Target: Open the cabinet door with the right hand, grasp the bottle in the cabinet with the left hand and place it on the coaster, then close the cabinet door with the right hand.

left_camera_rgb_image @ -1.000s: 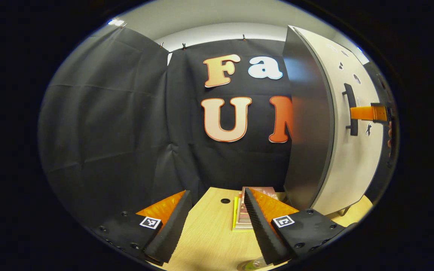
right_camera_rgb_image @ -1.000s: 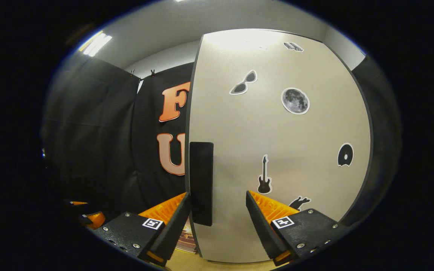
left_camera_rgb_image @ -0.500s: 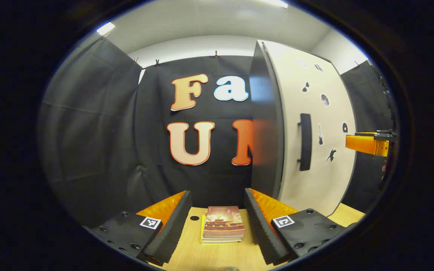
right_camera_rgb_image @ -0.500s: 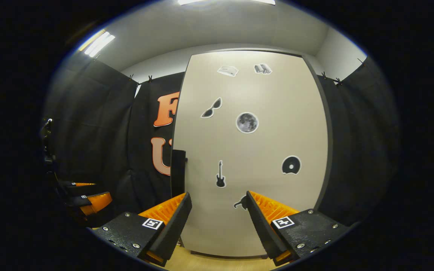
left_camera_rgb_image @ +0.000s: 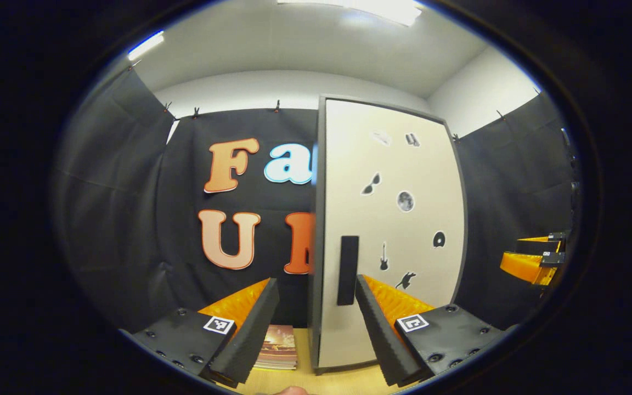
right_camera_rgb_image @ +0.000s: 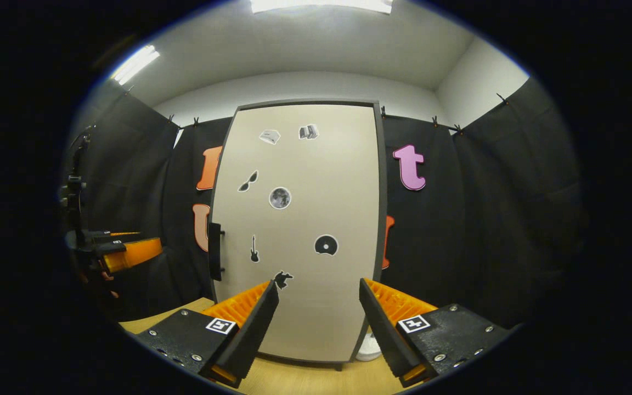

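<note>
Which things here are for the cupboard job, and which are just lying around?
For the job: tall beige cabinet door; its black bar handle; left gripper; right gripper.

Just lying about: stack of books; small white object beside the cabinet.

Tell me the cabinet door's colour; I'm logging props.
Beige cabinet door with small dark stickers and a black handle; clearest in the right gripper view.

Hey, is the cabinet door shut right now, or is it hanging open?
Shut: the cabinet door lies flat against its dark frame on every side, handle untouched.
</note>
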